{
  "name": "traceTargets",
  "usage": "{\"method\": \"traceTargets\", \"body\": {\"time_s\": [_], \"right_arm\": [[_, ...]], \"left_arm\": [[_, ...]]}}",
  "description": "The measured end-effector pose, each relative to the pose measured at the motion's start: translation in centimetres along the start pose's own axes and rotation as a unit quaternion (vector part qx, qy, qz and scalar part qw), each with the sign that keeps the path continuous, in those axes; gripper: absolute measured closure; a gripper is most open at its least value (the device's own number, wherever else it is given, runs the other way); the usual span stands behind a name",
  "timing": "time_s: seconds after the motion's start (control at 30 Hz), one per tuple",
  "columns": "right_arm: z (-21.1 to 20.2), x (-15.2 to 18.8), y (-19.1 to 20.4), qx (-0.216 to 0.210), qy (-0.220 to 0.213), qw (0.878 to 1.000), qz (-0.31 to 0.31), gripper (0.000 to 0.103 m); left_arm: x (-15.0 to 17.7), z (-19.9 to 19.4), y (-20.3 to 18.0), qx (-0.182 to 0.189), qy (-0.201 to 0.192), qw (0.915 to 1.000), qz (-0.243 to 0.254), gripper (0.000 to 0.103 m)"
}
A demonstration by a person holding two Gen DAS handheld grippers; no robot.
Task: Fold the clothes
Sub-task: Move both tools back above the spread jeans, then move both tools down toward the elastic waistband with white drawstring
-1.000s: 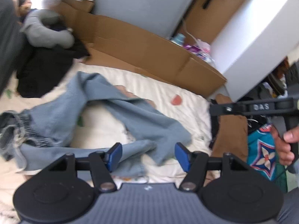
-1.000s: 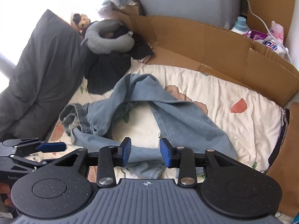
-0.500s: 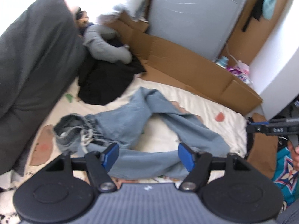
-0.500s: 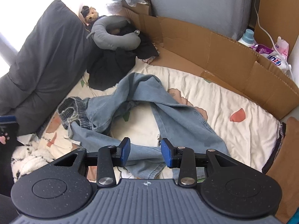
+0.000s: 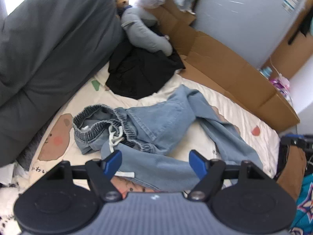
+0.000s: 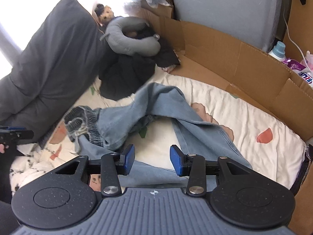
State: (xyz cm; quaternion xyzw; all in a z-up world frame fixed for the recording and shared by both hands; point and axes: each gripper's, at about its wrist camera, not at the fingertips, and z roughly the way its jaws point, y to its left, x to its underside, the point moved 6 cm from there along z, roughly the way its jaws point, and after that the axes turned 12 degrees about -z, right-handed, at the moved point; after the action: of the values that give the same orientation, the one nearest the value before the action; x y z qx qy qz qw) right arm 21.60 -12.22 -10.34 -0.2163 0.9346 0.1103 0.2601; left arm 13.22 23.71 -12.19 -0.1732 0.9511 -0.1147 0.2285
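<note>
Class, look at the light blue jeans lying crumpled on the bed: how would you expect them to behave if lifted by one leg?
The jeans would probably hang limp: they already lie twisted and creased. The gathered waistband looks bulkiest, so it may drag and lift last. The denim looks unlikely to slip from the grip.

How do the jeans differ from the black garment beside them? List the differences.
The jeans are light blue denim; the black garment is plain black. The jeans sprawl across the middle of the bedding with legs splayed and crossed; the black garment sits bunched in a heap at the far edge, under the grey neck pillow. The jeans show an elastic waistband and white drawstring; the black garment shows no such detail. Both lie unfolded on the cream bedding.
</note>
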Motion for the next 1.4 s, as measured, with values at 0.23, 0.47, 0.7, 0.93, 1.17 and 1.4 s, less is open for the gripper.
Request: {"method": "traceTargets", "body": {"time_s": [0.23, 0.47, 0.7, 0.93, 1.17, 1.4], "right_arm": [[2.5, -0.7, 1.6, -0.004, -0.008, 1.0, -0.022, 0.057], [3.4, -1.2, 2.9, -0.014, -0.029, 0.999, -0.04, 0.057], [5.3, -0.9, 3.0, -0.03, -0.042, 0.998, -0.037, 0.057], [9.4, -0.7, 3.8, -0.014, -0.039, 0.993, -0.109, 0.057], [14.5, -0.4, 5.1, -0.019, -0.035, 0.988, -0.148, 0.057], [18.4, 0.4, 7.3, -0.02, -0.056, 0.987, -0.151, 0.057]], "left_arm": [[-1.0, 3.4, 4.2, -0.006, -0.004, 0.9993, -0.037, 0.025], [-2.2, 4.8, 8.4, -0.023, -0.031, 0.9983, -0.044, 0.025], [-2.3, 6.7, 13.2, -0.033, -0.051, 0.9938, -0.093, 0.026], [-1.3, 11.0, 16.2, -0.031, -0.052, 0.9913, -0.117, 0.027], [-0.8, 13.4, 18.5, -0.04, -0.067, 0.9894, -0.122, 0.034], [-0.2, 15.5, 21.2, -0.043, -0.072, 0.9881, -0.129, 0.041]]}}
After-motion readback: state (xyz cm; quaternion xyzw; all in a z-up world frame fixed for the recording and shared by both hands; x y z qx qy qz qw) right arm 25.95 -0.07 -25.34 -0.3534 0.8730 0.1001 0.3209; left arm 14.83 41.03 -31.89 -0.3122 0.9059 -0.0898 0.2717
